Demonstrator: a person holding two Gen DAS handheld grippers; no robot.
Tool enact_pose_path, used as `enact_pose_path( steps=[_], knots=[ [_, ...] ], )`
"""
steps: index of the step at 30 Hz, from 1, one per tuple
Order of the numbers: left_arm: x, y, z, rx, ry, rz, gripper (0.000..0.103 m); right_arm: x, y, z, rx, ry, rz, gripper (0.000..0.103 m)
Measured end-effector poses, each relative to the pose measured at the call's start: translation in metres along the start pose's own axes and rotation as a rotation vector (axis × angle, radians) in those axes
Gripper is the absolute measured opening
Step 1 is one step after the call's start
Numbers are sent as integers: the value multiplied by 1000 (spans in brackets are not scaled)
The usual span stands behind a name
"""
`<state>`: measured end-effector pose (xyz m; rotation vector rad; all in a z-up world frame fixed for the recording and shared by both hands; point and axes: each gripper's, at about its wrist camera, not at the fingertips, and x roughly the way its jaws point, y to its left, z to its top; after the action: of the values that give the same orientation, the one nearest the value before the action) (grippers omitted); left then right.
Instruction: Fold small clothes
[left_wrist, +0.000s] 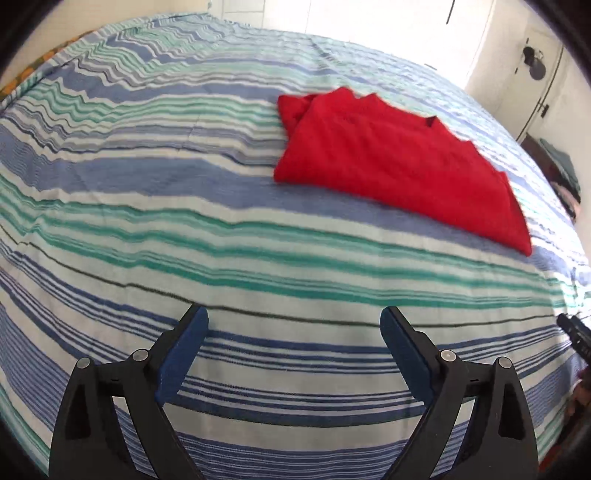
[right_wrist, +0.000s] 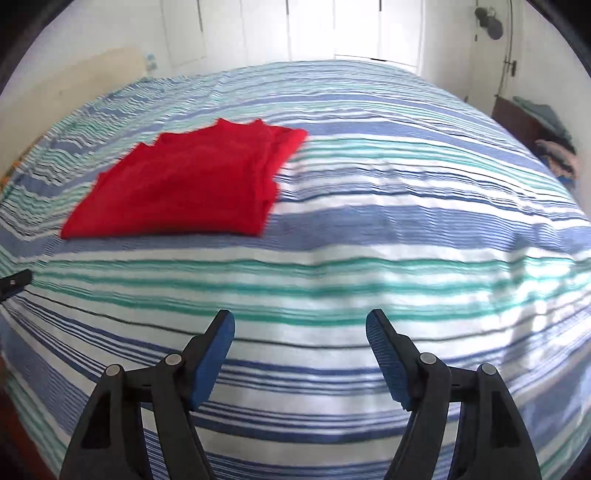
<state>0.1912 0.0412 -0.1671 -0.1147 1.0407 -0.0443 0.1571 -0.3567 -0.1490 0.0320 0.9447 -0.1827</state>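
Your left gripper (left_wrist: 293, 325) hangs over the striped bedspread (left_wrist: 147, 221), jaws spread wide with nothing between them. Your right gripper (right_wrist: 300, 328) is likewise parted and empty above the same cover. Note the folded red garment (left_wrist: 391, 162) lying flat on the bedspread, well apart from both grippers.

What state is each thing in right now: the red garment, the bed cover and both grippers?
Red garment: folded into a flat stack, lying on the bed, held by neither gripper.
Striped bed cover: spread over the bed, lightly rippled.
Left gripper: open, nothing between its pads, clear of the garment.
Right gripper: open, nothing between its pads, clear of the garment.
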Motion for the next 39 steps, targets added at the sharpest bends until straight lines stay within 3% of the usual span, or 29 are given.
enact_pose_path(
  steps=[2,3,5,7,9,39],
  knots=[
    [13,6,-11,-10,15,2,96,6,-25,-10,54,2,-58,78],
    [9,9,-20,3,-21,-10,99,13,-34,-17,65,17,-76,92],
    [11,6,-27,37,-54,-21,102,30,-54,-29,121,34,-20,103],
    [10,2,-29,56,-53,-1,102,30,-62,-28,151,13,7,103],
    [11,1,-28,64,-51,5,102,31,-58,-27,119,18,-24,103],
    [17,0,-30,70,-71,2,102,34,-56,-26,119,10,-23,103]
  ],
)
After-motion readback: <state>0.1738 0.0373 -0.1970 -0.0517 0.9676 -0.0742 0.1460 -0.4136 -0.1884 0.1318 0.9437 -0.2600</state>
